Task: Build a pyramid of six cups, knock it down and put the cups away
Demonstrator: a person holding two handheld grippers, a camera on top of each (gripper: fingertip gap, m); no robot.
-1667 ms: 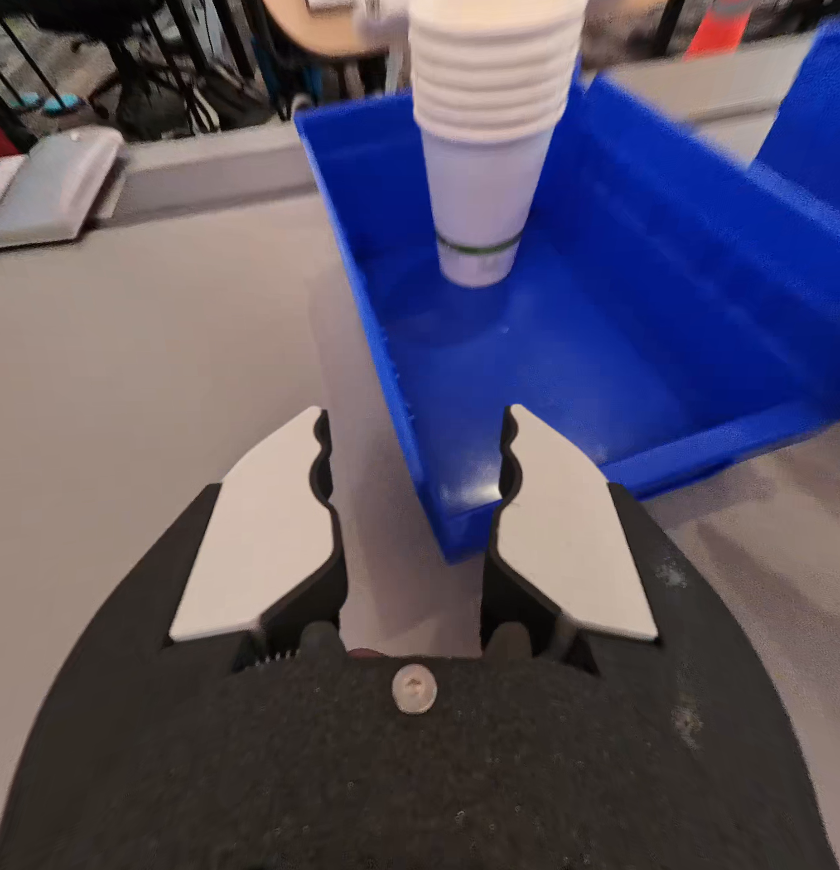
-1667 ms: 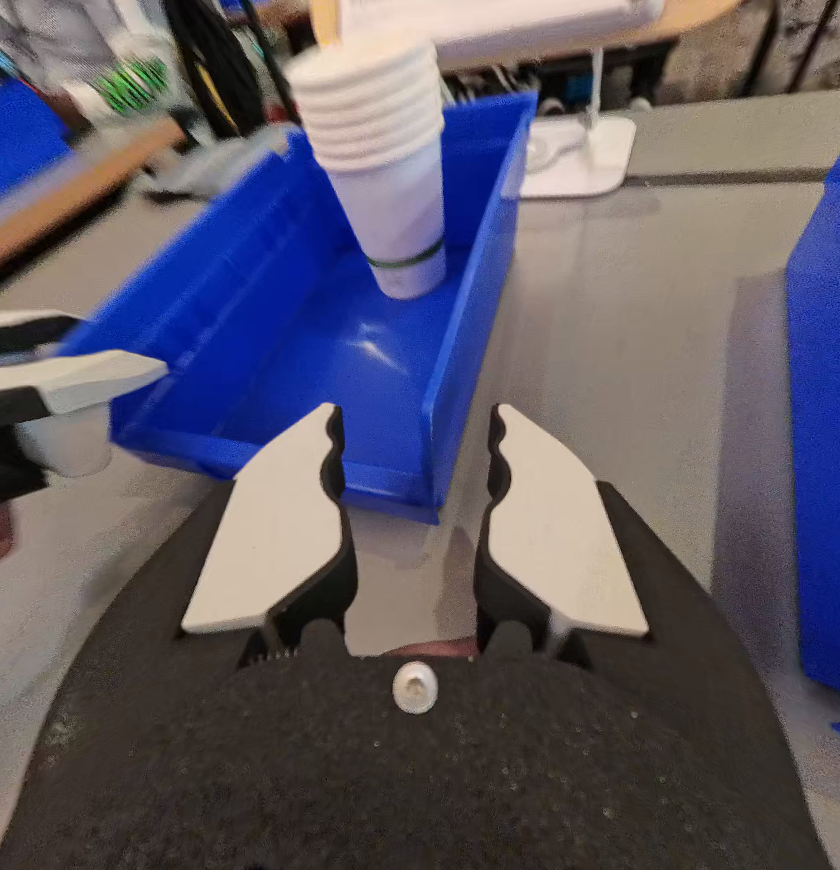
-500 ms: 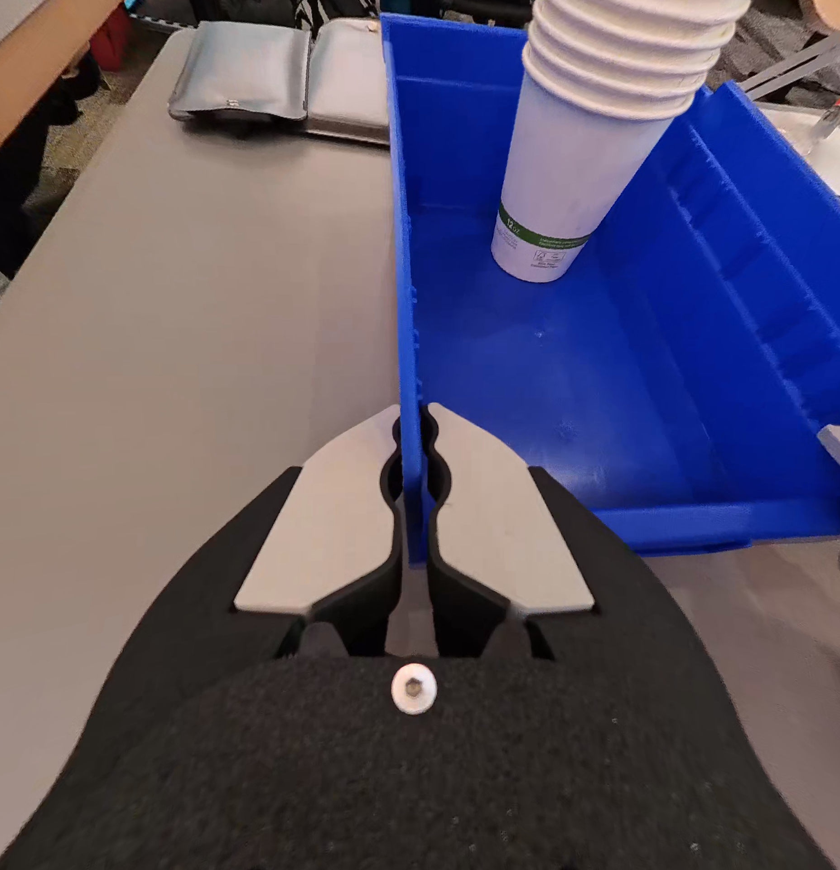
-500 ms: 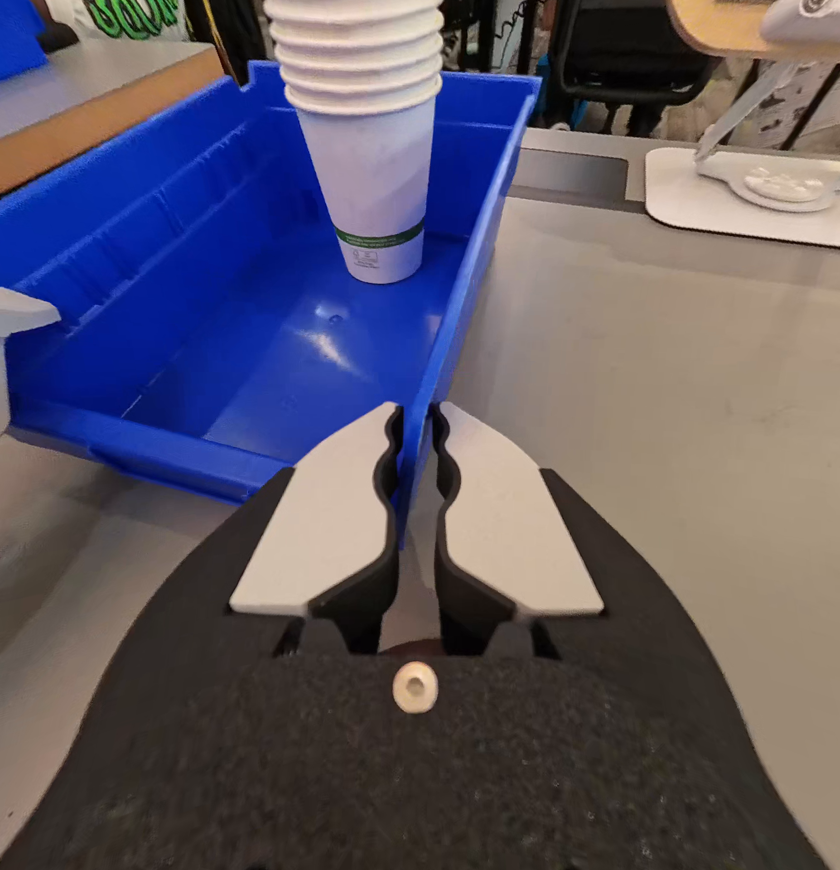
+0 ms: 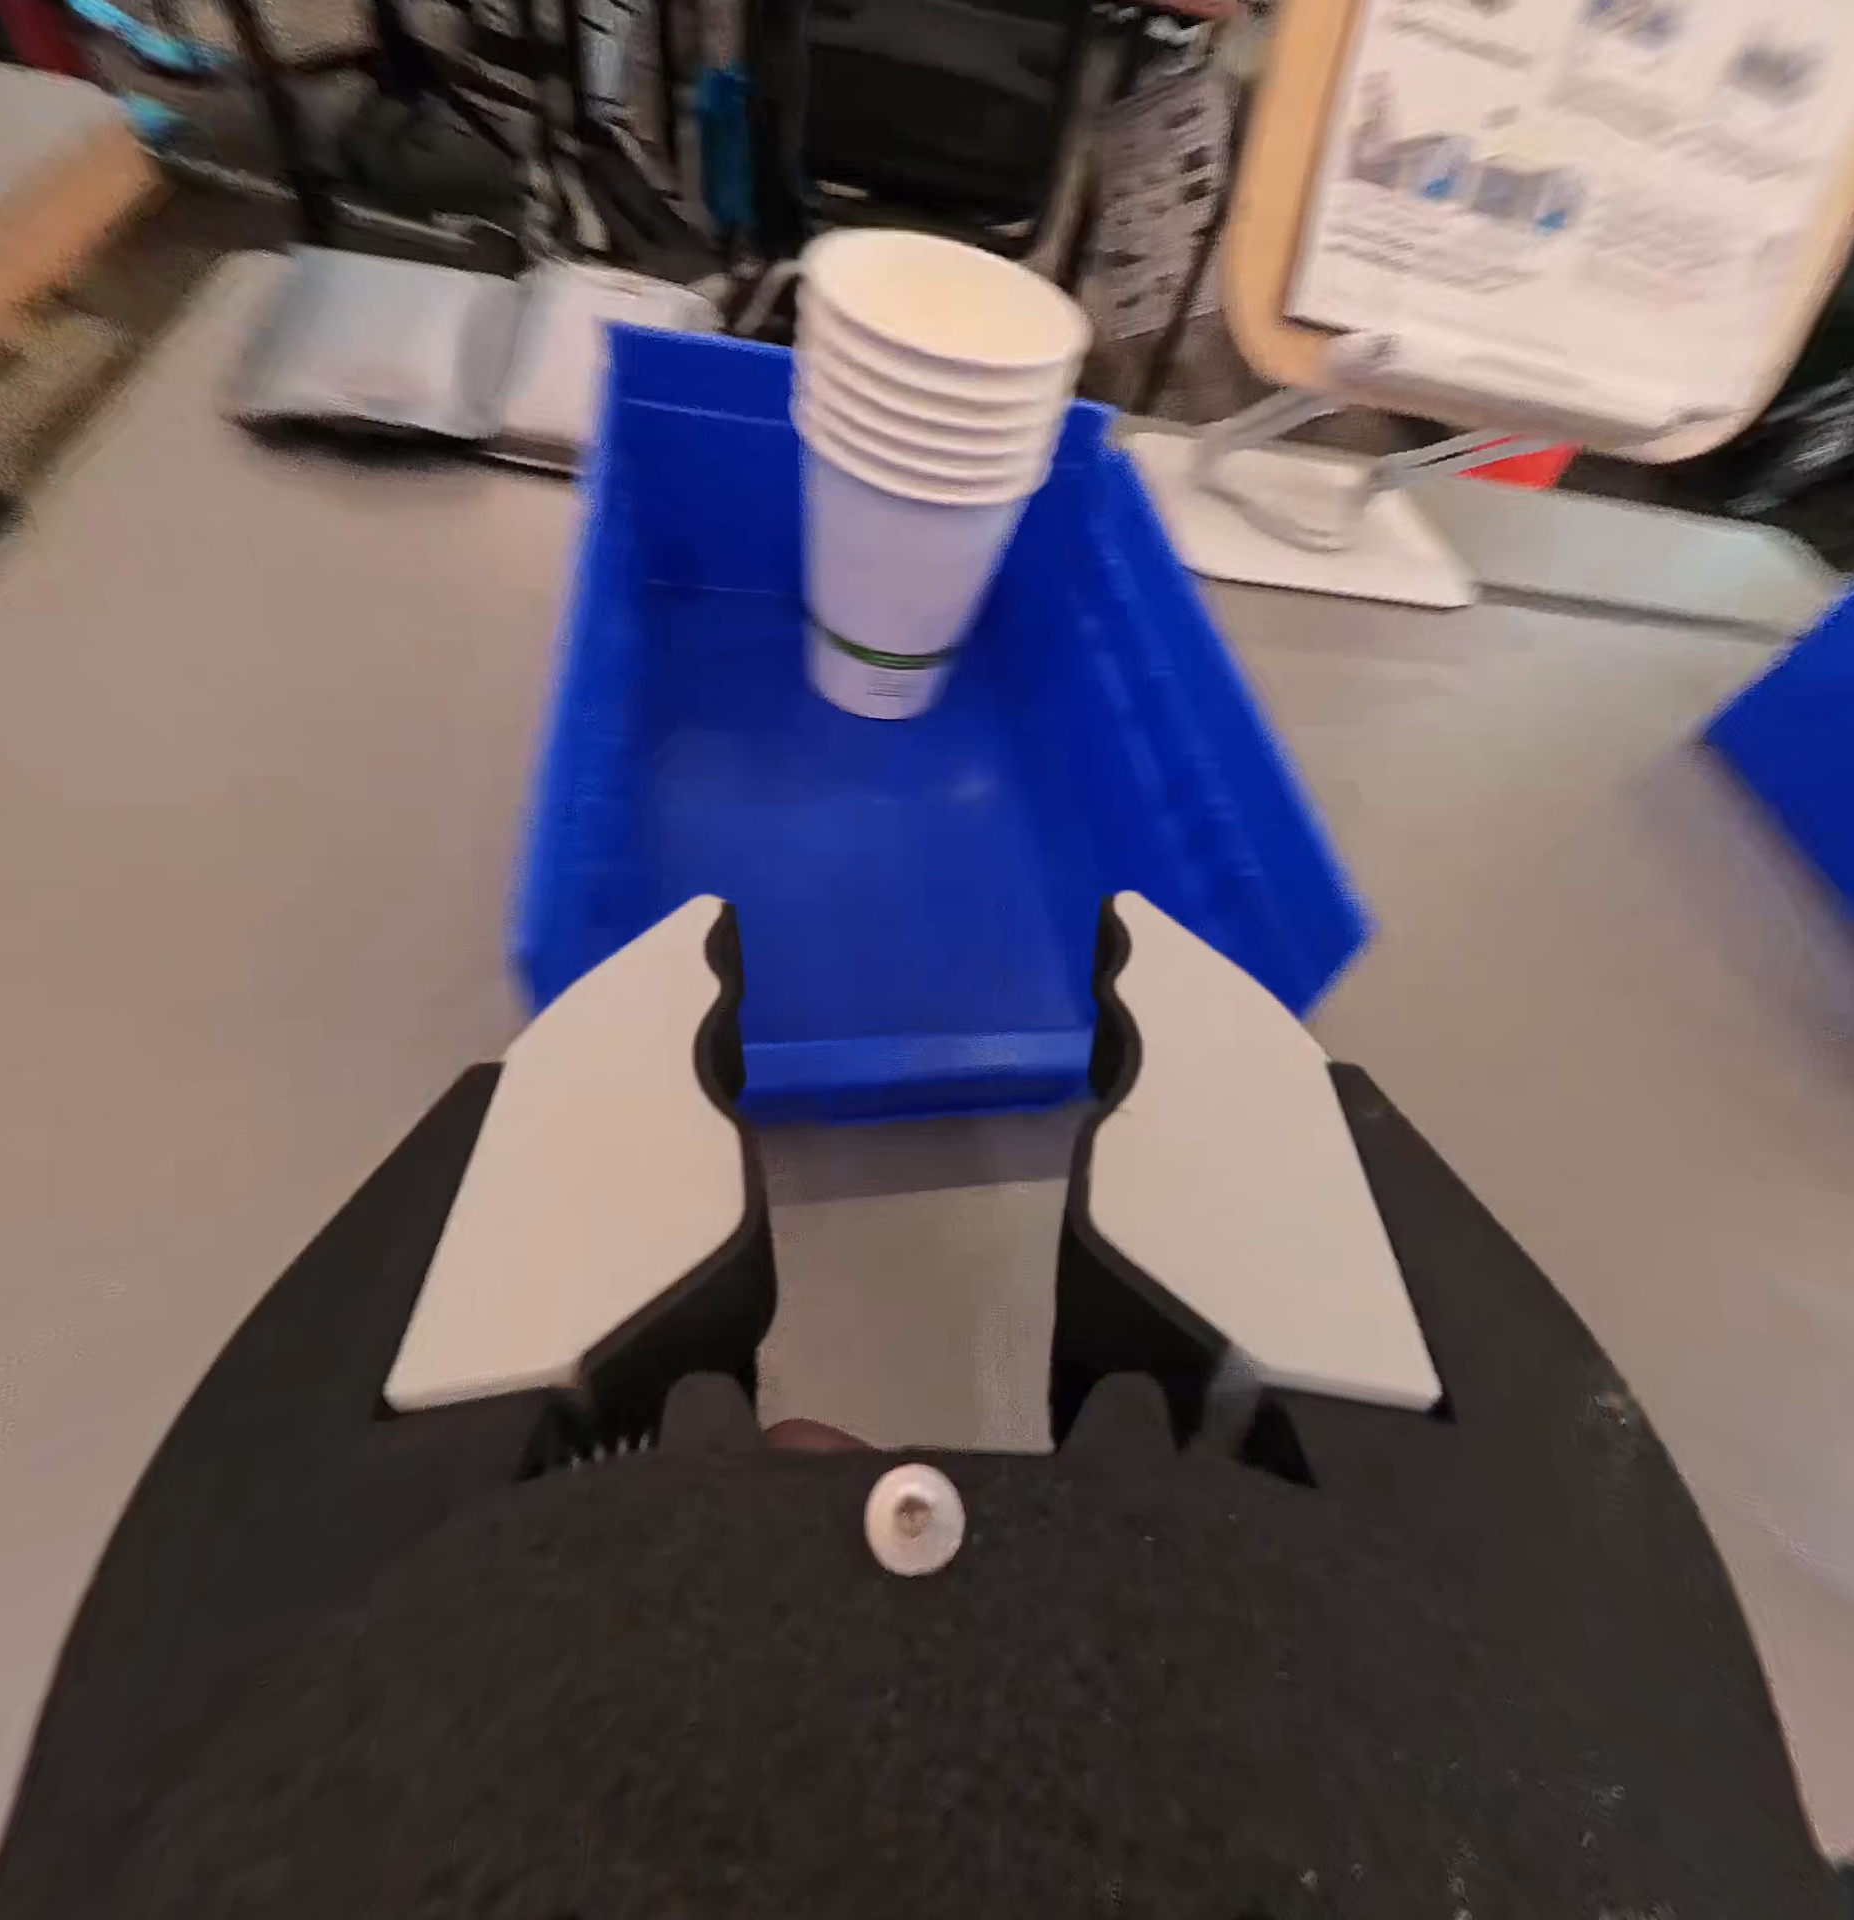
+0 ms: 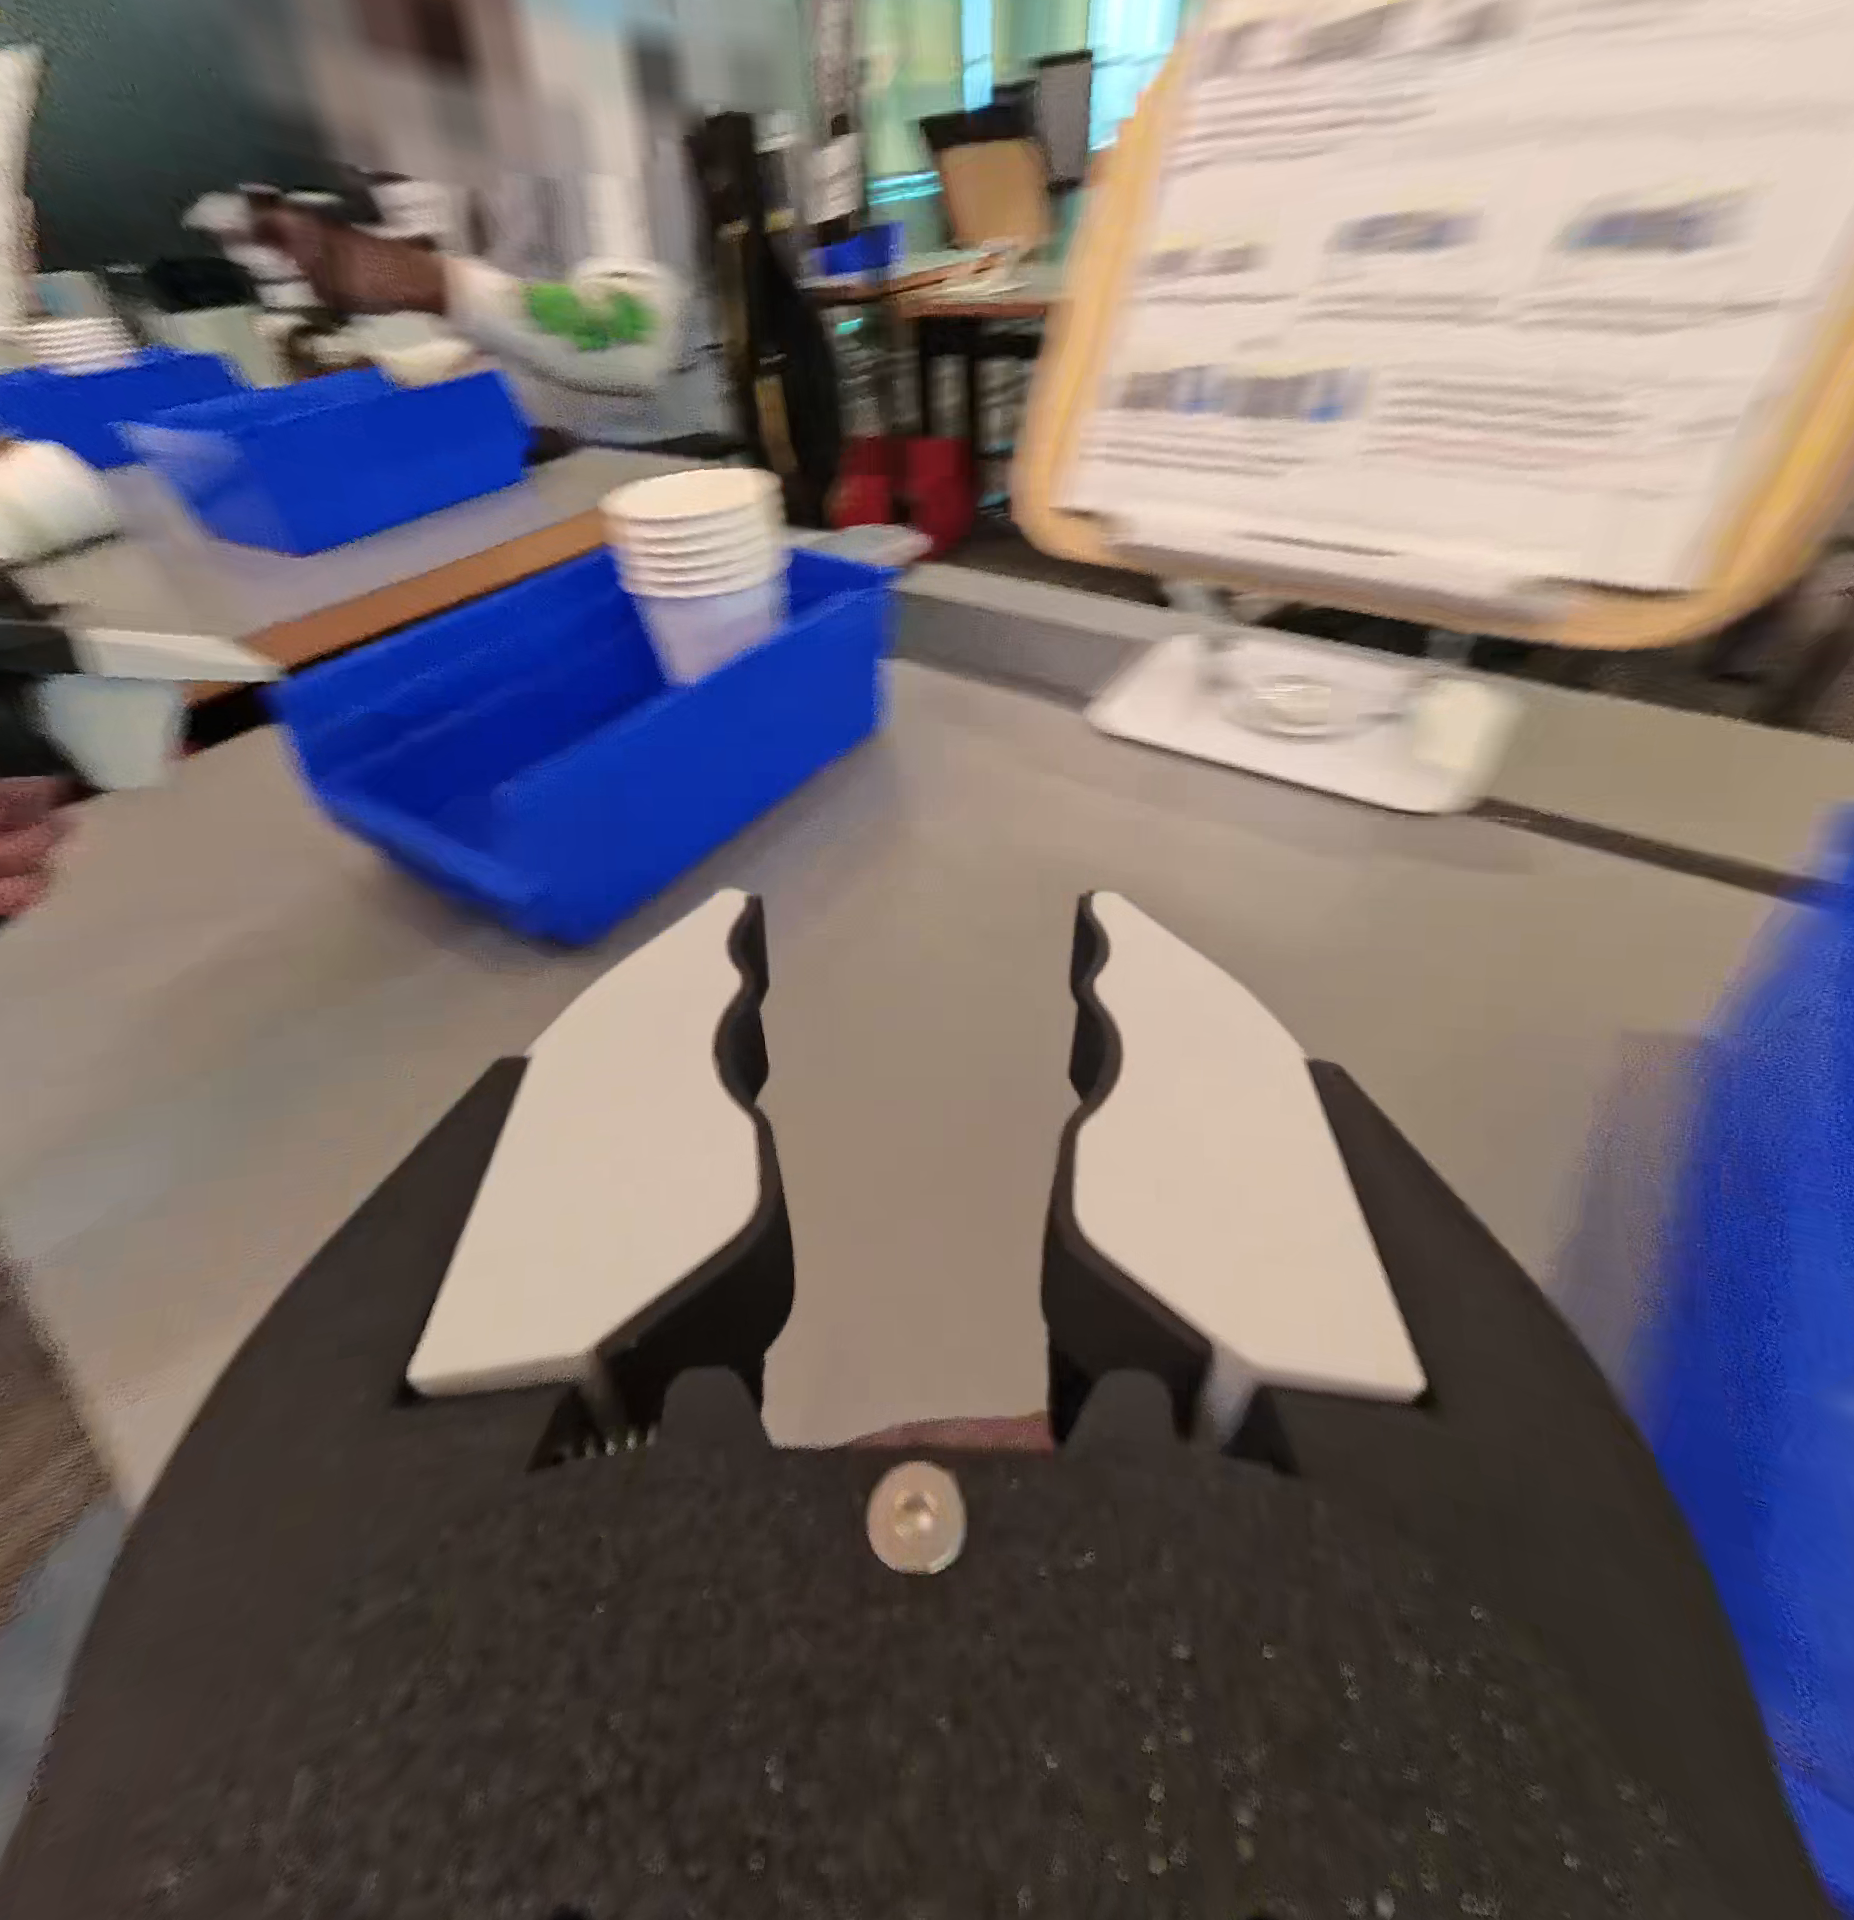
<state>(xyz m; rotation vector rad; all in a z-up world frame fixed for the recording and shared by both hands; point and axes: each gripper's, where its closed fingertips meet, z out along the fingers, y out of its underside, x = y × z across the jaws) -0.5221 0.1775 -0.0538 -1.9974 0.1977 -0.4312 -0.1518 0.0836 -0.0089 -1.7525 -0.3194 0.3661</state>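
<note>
A stack of several white paper cups (image 5: 918, 488) stands upright at the far end of a blue bin (image 5: 1193, 790) on the grey table. My left gripper (image 5: 918, 914) is open and empty, just in front of the bin's near wall. In the right wrist view the same cup stack (image 6: 699, 582) and bin (image 6: 632, 790) lie ahead to the left. My right gripper (image 6: 918, 914) is open and empty, over bare table to the right of the bin. The left gripper's fingers (image 6: 164, 655) show at the left edge of the right wrist view. Both views are blurred.
A second blue bin (image 6: 1796, 1195) stands close on the right, also showing in the left wrist view (image 5: 1806, 748). A sign board on a white stand (image 6: 1307, 717) sits at the table's far right. Grey pouches (image 5: 435, 353) lie at the far left. More blue bins (image 6: 331, 457) sit on a table behind.
Both grippers have let go of the bin's side walls, opened and pulled back. The bin with the cup stack now sits farther away from both.
</note>
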